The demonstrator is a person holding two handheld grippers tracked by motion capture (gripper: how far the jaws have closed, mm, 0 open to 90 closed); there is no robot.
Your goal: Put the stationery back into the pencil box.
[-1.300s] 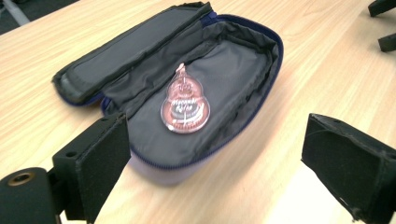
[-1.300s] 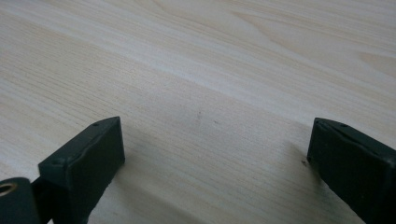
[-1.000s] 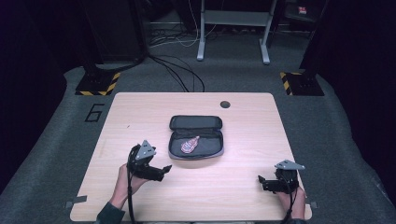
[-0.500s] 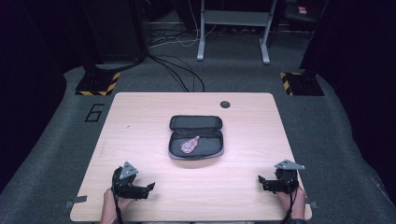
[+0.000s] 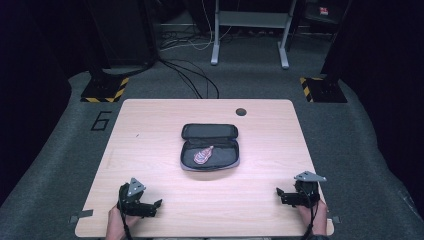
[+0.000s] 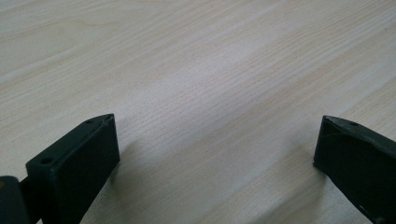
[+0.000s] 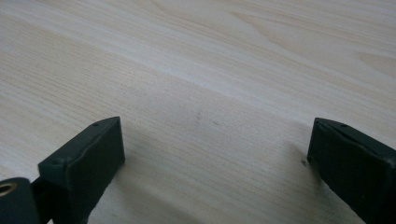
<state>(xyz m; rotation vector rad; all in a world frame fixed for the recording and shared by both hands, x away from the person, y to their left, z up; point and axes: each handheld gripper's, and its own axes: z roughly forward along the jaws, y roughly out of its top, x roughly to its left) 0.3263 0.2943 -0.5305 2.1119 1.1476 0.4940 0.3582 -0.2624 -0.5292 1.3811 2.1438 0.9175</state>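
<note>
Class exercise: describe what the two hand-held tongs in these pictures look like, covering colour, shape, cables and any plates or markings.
Both tongs, left and right, are black, each topped by a grey three-cornered plate with small holes. A dark cable trails back from each along the forearm. Close up, the blocky jaws are matt black, wedge-tipped, with small screw holes. No sleeves are visible on the forearms.

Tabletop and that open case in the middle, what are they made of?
Table: pale wood or wood-look laminate, matte; grain lines run across it in both gripper views. Case: looks like dark fabric over a semi-rigid shell, zip-style rim; too small to be sure.
</note>
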